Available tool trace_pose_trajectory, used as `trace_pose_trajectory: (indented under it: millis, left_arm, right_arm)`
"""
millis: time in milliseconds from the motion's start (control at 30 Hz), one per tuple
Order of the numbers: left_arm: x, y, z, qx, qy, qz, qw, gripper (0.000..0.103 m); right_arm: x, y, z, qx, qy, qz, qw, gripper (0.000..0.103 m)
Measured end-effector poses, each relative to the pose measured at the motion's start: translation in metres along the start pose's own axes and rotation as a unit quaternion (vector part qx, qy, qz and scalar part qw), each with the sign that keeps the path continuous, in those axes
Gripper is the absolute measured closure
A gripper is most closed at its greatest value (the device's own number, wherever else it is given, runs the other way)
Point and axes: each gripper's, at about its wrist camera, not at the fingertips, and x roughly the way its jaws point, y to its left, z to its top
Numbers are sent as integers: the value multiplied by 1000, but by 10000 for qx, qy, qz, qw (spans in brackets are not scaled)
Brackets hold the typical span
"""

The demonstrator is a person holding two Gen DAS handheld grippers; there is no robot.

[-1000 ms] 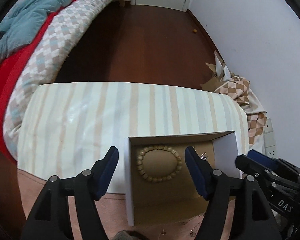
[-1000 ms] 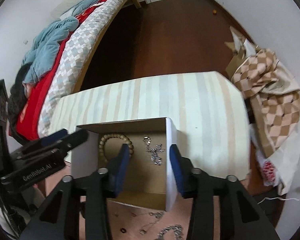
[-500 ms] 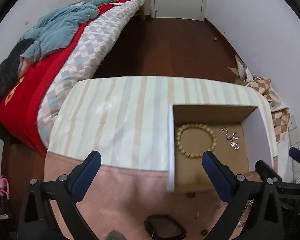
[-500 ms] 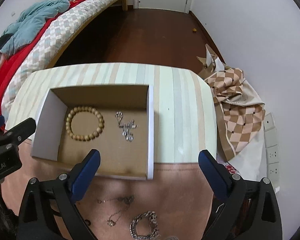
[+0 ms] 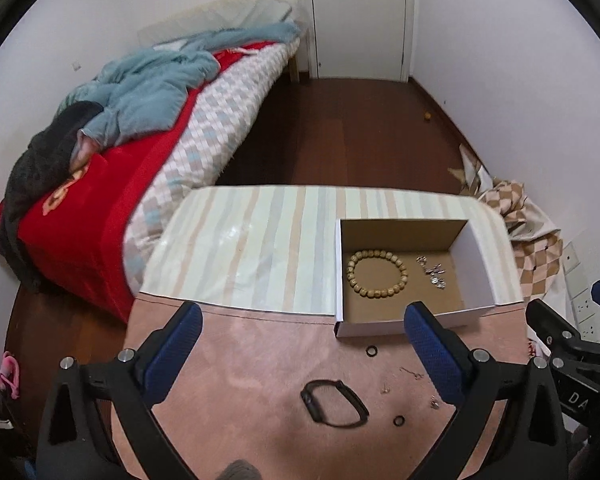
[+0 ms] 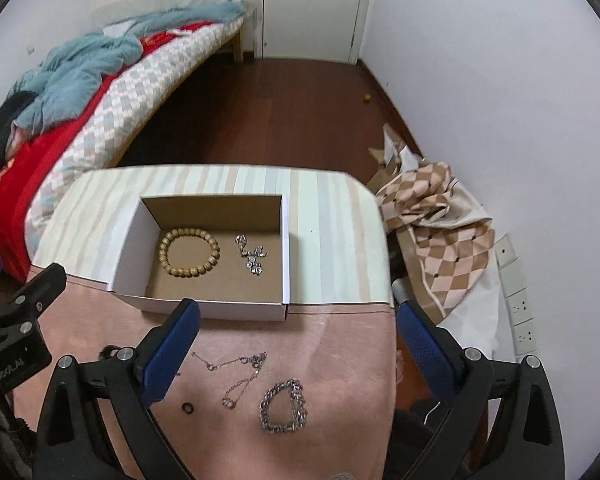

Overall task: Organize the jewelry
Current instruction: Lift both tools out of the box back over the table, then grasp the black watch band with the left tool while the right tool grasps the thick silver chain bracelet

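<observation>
Both tools are now pulled back and high above the counter [image 5: 260, 248], where one second ago each sat low over the cardboard box [image 6: 204, 306] with its fingers narrowed around the contents; the views have widened from box-only to the whole work area. Left tool [image 5: 300, 354]: fingers wide apart, nothing between them, hovering over the pink mat [image 5: 240, 360] in front of the box. Right tool [image 6: 296, 350]: likewise spread wide and empty, over the mat's right part. Judgement: the withdrawal marks the end of one deposit and the start of the next pick. Box sits across the seam between striped cloth and pink mat, open top, and holds two items well apart: wooden bead bracelet [image 6: 189, 252] flat at left, silver charm piece [image 6: 252, 258] at right. Unsorted on the mat, largest first: black band [image 5: 334, 402] between the left tool's fingers in view; chunky silver chain bracelet [image 6: 284, 406] near the mat's front edge; thin chain [image 6: 240, 372] stretched just beside it, toward the box; black ring [image 5: 371, 351] just in front of the box wall; second black ring [image 5: 399, 421] beside the band; a few tiny silver bits [image 5: 416, 374], too small to identify. Task looks partly done, two pieces in, at least five out. The fine chain likely needs a low, nearly closed pinch; rings may skid on the mat.
</observation>
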Motion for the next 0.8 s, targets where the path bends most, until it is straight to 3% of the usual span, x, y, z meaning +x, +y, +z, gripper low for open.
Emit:
trace_pose_trajectory:
  millis: [233,400,533,733,800]
  left_arm:
    - [-48,5,-7,-118,-310,-128,9994,0]
    - [-58,11,-16,-272,-300,-147,9991,0]
    - [-43,16,-36,-418,-46,-32,9991,0]
    - [16,23,-84,-547,794,279,9950,0]
    - [37,25,-96,-600,1061,373,9918,0]
  right_arm:
    - [-57,-6,-8,158,-396,74,9991,3]
    - [-71,-12,-18,344,-377,209,9985,3]
    - [-43,-25,-42,549,53,229,9982,3]
    - [41,-46,-94,1102,981,451,9880,4]
    - [67,-49,-107,1190,1179,467,9848,12]
